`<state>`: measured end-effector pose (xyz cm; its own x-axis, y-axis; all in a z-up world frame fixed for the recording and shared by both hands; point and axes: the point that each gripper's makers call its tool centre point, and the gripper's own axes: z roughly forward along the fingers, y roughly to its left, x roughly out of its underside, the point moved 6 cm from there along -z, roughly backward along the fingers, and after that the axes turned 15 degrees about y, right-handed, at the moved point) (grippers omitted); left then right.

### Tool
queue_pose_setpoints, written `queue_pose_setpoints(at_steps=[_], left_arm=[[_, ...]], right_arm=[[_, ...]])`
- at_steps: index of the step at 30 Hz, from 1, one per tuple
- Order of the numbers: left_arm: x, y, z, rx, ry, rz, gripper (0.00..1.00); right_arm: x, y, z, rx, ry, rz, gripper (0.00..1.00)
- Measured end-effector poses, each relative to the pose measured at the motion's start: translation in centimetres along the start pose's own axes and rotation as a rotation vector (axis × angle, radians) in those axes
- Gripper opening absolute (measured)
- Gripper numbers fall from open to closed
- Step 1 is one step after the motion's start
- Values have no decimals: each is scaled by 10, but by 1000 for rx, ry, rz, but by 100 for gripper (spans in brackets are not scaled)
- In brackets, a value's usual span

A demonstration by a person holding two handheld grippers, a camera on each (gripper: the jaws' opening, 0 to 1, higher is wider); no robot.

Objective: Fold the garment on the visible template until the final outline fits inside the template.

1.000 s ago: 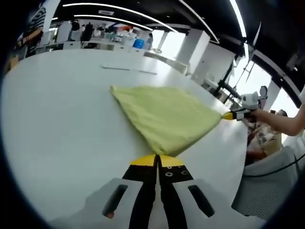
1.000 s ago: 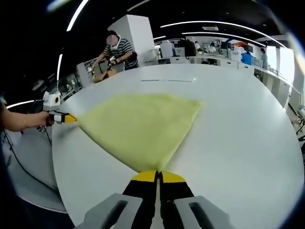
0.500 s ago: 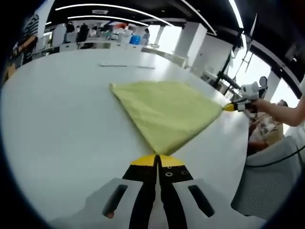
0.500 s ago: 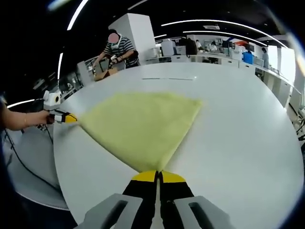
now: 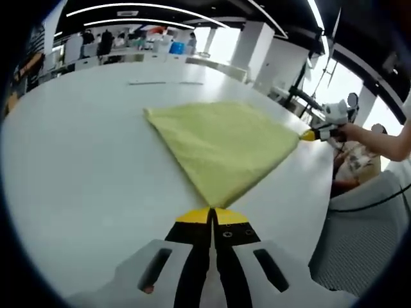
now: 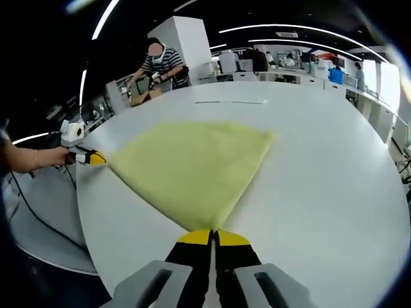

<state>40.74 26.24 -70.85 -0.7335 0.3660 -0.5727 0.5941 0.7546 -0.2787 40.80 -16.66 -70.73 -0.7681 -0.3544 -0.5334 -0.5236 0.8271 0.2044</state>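
A yellow-green garment lies spread on the white table, pulled to a point at two corners. My left gripper is shut on the near corner in the left gripper view. In the right gripper view, my right gripper is shut on the garment's other corner. Each gripper also appears in the other's view: the right gripper at the cloth's right tip, the left gripper at its left tip. Thin faint marks lie on the table beyond the cloth.
The round table edge drops off close to both hands, with a grey chair and a cable beside it. A person in a striped shirt works at a far bench. Desks with equipment line the back.
Both views have shifted slightly with the hands. The garment stays stretched between the two shut grippers, sitting a little further in on the table.
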Motion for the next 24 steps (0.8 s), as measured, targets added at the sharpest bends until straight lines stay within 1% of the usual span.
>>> queue_pose_setpoints(at_steps=[9,13,20,24], left_arm=[[7,-3,-1,-11,16,17,0],[8,-3,-2,-22,23,34,0],[8,-4,-3,-26,22,33,0],[7,-4,-3,-30,22,29,0]], right_arm=[[6,4,-2,-1,-2,11,0],[9,6,-3,-1,-1,13,0],[10,7,-3,1,-8,26,0],[8,8,-3,7,-7,17,0]])
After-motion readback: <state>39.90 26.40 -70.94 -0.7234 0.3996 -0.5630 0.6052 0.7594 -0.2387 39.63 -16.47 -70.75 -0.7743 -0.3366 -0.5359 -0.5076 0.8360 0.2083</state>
